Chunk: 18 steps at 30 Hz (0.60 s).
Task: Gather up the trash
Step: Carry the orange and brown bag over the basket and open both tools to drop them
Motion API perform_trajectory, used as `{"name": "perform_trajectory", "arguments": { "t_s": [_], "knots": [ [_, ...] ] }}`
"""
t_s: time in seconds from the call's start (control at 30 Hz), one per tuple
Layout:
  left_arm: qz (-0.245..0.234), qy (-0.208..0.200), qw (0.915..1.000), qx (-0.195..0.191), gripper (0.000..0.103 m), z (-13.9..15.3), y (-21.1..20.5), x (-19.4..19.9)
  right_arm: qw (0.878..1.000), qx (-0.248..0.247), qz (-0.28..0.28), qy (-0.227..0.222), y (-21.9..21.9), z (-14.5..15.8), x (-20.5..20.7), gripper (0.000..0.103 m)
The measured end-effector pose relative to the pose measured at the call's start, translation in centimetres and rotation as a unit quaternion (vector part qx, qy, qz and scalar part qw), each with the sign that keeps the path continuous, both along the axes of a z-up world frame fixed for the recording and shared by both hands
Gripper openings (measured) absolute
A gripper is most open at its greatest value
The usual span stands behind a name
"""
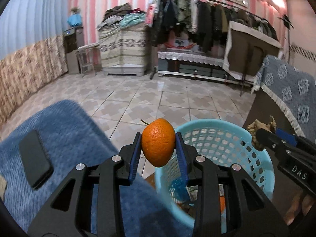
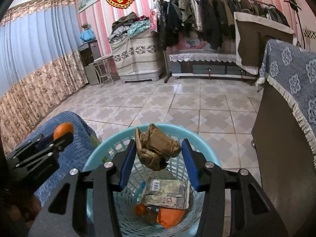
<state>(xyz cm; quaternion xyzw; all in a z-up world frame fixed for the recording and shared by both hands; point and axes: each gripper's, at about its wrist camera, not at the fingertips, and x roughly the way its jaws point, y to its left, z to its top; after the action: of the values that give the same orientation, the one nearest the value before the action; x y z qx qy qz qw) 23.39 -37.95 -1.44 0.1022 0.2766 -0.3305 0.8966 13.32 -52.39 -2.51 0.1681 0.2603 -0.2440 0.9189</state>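
A: Where's the orange [image 1: 158, 142]?

B: Centre of the left wrist view, pinched between the jaws of the left gripper [image 1: 158, 144], just left of the light blue basket [image 1: 262, 156] rim, above the blue blanket [image 1: 65, 130] edge.

A: And the right gripper [image 2: 158, 154]?

B: Its jaws are spread around a crumpled brown paper wad [image 2: 156, 148]; the left pad touches it, the right side I cannot tell. It hangs over the basket's mouth, mid-frame.

A: Inside the basket?

B: A printed packet [image 2: 167, 194], orange scraps [image 2: 169, 217] at the bottom.

A: Anything else?

B: A black phone [image 1: 35, 159] on the blanket, lower left of the left wrist view
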Motion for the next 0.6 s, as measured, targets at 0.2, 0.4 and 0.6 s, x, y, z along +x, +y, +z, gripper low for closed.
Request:
{"name": "perform_trajectory", "arguments": {
  "t_s": [0.2,0.4,0.6],
  "knots": [
    [-0.031,-0.005,0.9993,0.02,0.036,-0.6,-3.1,-0.8,1.0,0.023,-0.018,0.011,-1.4,-1.6,-0.8,0.047],
    [-0.022,-0.022,0.9993,0.02,0.071,0.4,-3.4,-1.1,0.999,0.026,-0.022,0.022,-1.9,-2.2,-1.0,0.047],
    [0.004,-0.029,0.9995,0.015,0.086,1.8,-0.8,-0.4,0.999,0.014,-0.012,0.032,-0.9,-2.0,0.1,0.047]
  ]
}}
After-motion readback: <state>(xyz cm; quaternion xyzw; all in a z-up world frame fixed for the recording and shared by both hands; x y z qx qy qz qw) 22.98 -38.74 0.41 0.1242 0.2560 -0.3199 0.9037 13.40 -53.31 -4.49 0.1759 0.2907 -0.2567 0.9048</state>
